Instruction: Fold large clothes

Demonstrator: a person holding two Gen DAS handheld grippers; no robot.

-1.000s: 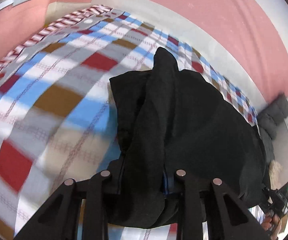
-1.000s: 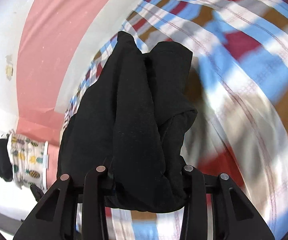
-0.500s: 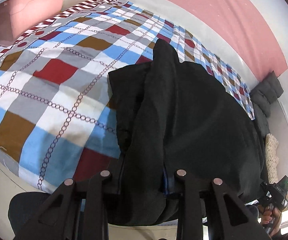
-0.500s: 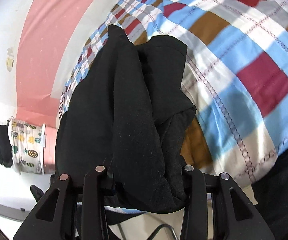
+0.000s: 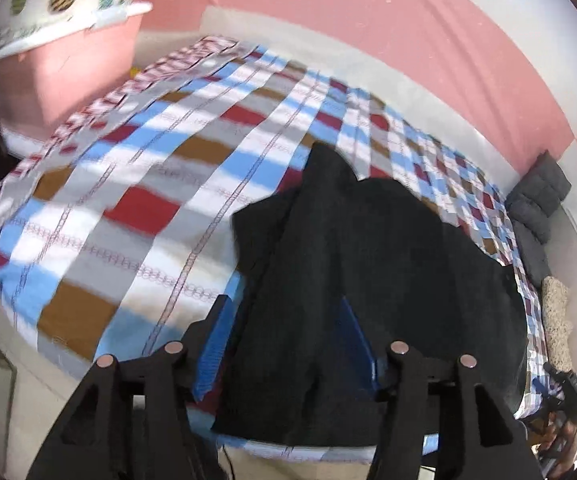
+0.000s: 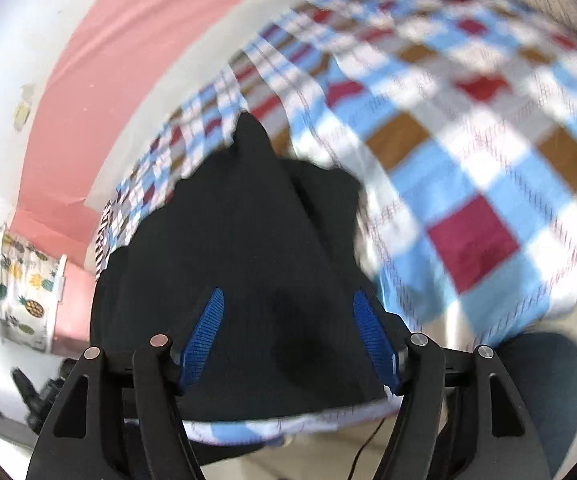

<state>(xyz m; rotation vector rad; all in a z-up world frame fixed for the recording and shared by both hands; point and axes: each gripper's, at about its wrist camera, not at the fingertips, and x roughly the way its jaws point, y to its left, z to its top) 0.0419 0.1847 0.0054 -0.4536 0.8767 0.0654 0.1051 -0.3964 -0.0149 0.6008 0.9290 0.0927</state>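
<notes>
One black garment (image 5: 368, 264), one checked bedspread (image 5: 136, 208) (blurred), two grippers (image 5: 288, 344) (image 6: 288, 340).

Black garment (image 5: 368, 264), bunched, lying at bed edge.

Both feeds smear on me: the checked bedspread (image 5: 136, 184) streaks into bands in the left view and blurs again in the right one (image 6: 468, 152). The black garment (image 5: 368, 264) covers the bed under it, its near hem lost behind my fingers (image 5: 212, 344). Bottom right, a hand (image 5: 560, 440) on a dark device is cut by the rim, too small to read.
</notes>
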